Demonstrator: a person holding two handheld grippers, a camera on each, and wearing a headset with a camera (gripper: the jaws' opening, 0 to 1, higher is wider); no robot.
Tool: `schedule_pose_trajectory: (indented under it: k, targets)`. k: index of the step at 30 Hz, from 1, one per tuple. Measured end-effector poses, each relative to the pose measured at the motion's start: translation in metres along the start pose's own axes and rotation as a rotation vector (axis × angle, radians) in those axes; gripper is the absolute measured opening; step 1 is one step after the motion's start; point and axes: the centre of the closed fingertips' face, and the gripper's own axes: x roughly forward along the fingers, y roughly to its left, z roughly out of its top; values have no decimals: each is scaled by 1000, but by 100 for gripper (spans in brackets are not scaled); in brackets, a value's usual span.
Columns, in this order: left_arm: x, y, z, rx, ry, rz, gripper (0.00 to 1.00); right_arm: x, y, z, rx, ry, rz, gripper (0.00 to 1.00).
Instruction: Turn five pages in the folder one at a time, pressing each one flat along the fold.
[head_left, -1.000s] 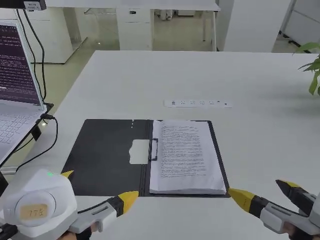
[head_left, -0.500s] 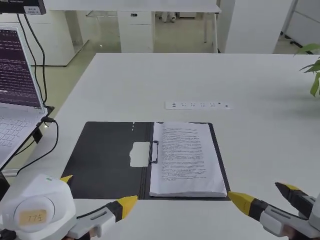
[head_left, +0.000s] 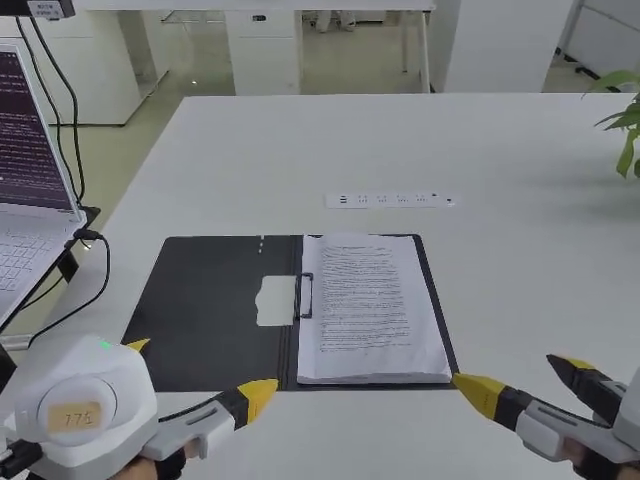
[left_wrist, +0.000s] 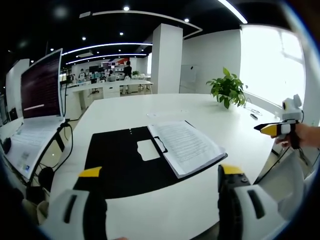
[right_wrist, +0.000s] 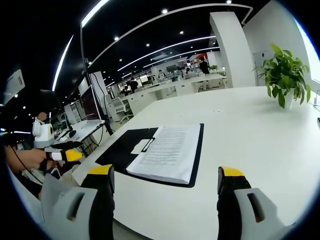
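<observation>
Folder in front of us: the black folder (head_left: 210, 310) lies open and flat on the white table (head_left: 400, 150). Its left cover is bare, and the stack of white printed pages (head_left: 370, 305) sits on the right half, held at the spine by a slim black clip (head_left: 303, 296). With nothing lying on the left side, we judge that no page is over yet, so the first turn is the step in hand. Both tools hover just off the folder's near edge. The left gripper (head_left: 198, 368) sits below the bare cover with its yellow-tipped jaws spread and nothing between them. The right gripper (head_left: 517, 374) is just beside the stack's near right corner, jaws likewise apart and empty. That corner looks like our way in. We want to come in low with the right gripper and nip shallowly so that only the top sheet is caught, not a wad of them. Then we carry it in an arc over the spine rather than dragging it, which should keep strain off the clipped edge. Meanwhile the left gripper can steady the bare cover, since the folder may well slide on this smooth top. Once the sheet lands, we run a tip along the fold beside the clip to press it flat.
</observation>
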Motion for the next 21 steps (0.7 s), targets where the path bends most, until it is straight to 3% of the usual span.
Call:
schedule_pose_trajectory:
  k: [7, 14, 21]
  targets:
    - [17, -10, 3, 15, 6, -40, 93, -4, -1, -1, 22, -5, -15, 85]
    - [48, -32, 5, 70, 21, -113, 92, -6, -2, 1, 24, -23, -34, 84]
    - [77, -55, 9, 89, 30, -176, 90, -9, -3, 2, 25, -32, -50, 83]
